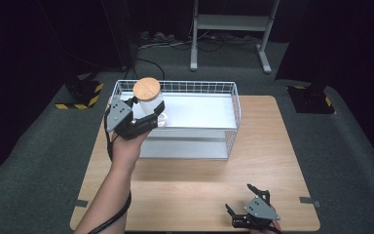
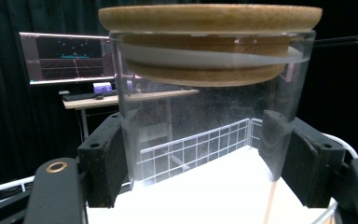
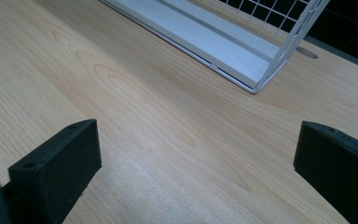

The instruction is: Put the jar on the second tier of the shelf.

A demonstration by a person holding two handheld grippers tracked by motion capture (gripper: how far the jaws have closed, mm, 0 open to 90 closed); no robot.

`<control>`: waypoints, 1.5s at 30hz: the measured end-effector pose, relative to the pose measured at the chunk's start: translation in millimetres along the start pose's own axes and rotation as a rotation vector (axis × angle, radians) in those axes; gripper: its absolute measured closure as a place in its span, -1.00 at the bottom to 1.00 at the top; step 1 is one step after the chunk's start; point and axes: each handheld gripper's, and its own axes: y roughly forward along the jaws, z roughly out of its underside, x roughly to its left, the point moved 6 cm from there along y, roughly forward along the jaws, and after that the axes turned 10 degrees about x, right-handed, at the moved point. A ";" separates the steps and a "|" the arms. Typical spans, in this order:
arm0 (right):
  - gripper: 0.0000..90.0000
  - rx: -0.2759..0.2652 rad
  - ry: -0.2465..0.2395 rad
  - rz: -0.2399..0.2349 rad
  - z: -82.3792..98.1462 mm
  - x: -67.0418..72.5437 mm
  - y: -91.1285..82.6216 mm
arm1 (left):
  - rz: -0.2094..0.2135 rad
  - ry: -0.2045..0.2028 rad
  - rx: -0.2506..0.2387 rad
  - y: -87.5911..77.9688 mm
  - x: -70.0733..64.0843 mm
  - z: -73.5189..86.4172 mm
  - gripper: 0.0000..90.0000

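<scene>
A clear glass jar (image 1: 148,100) with a round wooden lid (image 1: 146,89) hangs over the left end of a white wire basket (image 1: 233,105). My left gripper (image 1: 143,119) is shut on the jar's lower body. In the left gripper view the jar (image 2: 209,107) stands upright between the two black pads (image 2: 105,163), its wooden lid (image 2: 209,18) above them and the basket's wire wall (image 2: 196,149) behind. My right gripper (image 1: 246,200) rests near the table's front right edge, open, with bare wood between its jaws (image 3: 191,158).
The basket has a white floor (image 1: 199,109) and stands at the back middle of the wooden table (image 1: 199,185). Its near corner (image 3: 256,88) lies ahead of my right gripper. A metal stand (image 1: 229,29) is on the floor beyond the table.
</scene>
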 end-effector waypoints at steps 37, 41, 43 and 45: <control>-1.00 -0.007 0.005 -0.002 0.0 -0.6 -0.6 | -0.022 -0.014 0.042 36.7 1.3 4.3 -0.42; -1.00 -0.011 0.007 -0.004 -0.1 -1.0 -0.9 | -0.022 -0.012 0.046 38.1 1.1 4.1 -0.42; -1.00 -0.012 0.008 -0.006 0.0 -1.1 -1.0 | -0.021 -0.013 0.047 39.1 1.0 4.1 -0.42; -1.00 -0.011 0.011 -0.006 0.0 -1.2 -1.1 | -0.021 -0.010 0.051 40.4 1.1 3.9 -0.42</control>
